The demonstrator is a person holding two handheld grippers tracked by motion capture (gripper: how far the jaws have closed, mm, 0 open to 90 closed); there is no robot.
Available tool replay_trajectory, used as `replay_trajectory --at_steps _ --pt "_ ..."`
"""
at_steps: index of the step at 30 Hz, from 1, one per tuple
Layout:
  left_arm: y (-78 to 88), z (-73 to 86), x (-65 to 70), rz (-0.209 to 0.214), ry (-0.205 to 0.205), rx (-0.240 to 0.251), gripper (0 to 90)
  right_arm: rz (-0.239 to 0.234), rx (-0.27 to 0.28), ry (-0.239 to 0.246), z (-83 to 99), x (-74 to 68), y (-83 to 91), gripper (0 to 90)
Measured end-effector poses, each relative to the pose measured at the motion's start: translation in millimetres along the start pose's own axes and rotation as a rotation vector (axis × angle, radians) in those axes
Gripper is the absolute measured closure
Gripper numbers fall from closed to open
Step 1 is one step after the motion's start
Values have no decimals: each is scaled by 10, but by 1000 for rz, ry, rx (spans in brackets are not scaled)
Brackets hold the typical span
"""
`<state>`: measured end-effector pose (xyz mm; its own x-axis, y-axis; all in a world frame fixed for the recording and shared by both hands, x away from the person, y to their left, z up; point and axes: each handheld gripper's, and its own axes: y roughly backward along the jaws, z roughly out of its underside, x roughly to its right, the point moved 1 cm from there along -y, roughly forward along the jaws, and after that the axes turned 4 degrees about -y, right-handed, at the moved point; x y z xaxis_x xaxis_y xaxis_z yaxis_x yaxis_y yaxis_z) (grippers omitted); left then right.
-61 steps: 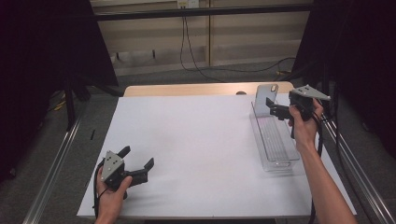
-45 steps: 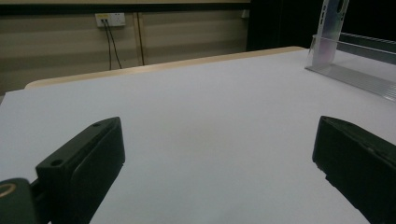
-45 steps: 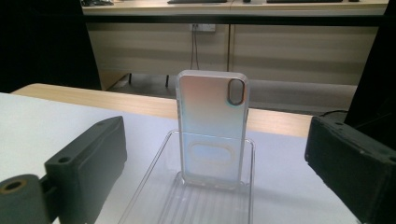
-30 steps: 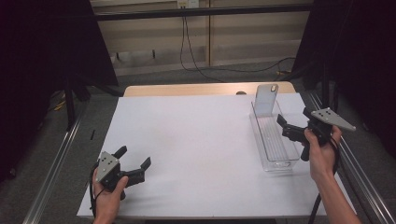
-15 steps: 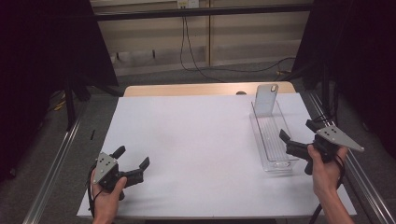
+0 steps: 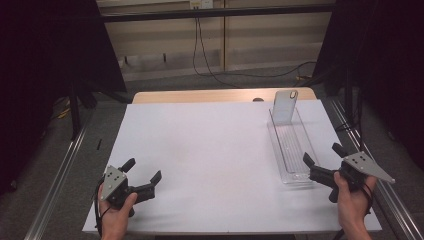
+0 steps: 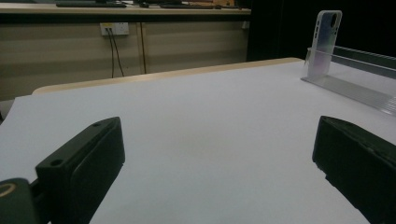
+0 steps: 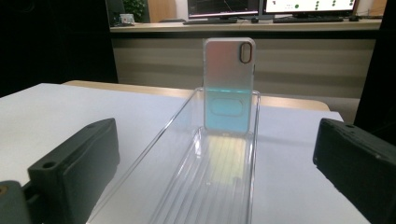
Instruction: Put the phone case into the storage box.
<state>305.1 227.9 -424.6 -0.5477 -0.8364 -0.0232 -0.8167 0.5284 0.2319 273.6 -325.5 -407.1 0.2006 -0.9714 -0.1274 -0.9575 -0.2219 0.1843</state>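
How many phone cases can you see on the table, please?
1: the phone case stands upright, leaning against the far end of the clear tray at the table's right side, ahead of the right gripper. Nothing looks hidden.

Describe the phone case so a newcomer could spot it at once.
Start at the white table, then find the long clear tray along its right side. At the tray's far end the phone case stands upright, pale and translucent with a dark-rimmed camera cutout near its top.
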Motion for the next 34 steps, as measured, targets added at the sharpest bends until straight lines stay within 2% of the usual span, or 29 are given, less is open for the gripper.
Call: replay_trajectory --at_steps 4,7,12,17,20,23,26,32,34 --pt "6 6 3 -1 -1 -5 25 7 -32 -6 85 -24 48 0" --pt "9 8 3 -3 -1 -6 25 13 -27 -26 140 -37 99 0" --pt "15 13 6 -10 6 -6 25 25 -52 -15 207 -57 174 0" --pt "15 19 6 -14 16 -8 24 50 -24 -27 296 -64 252 0" --pt "5 31 7 -6 16 -16 24 50 -23 -16 342 -89 291 0" --pt "-6 41 24 -2 14 -24 24 71 -46 -17 374 -112 280 0" --pt "4 44 21 -7 11 -24 25 77 -50 7 396 -126 292 0" --pt "8 49 20 -25 10 -25 25 75 -60 -4 424 -148 263 0" --pt "9 45 8 -30 26 -29 23 72 -54 -7 423 -144 258 0"
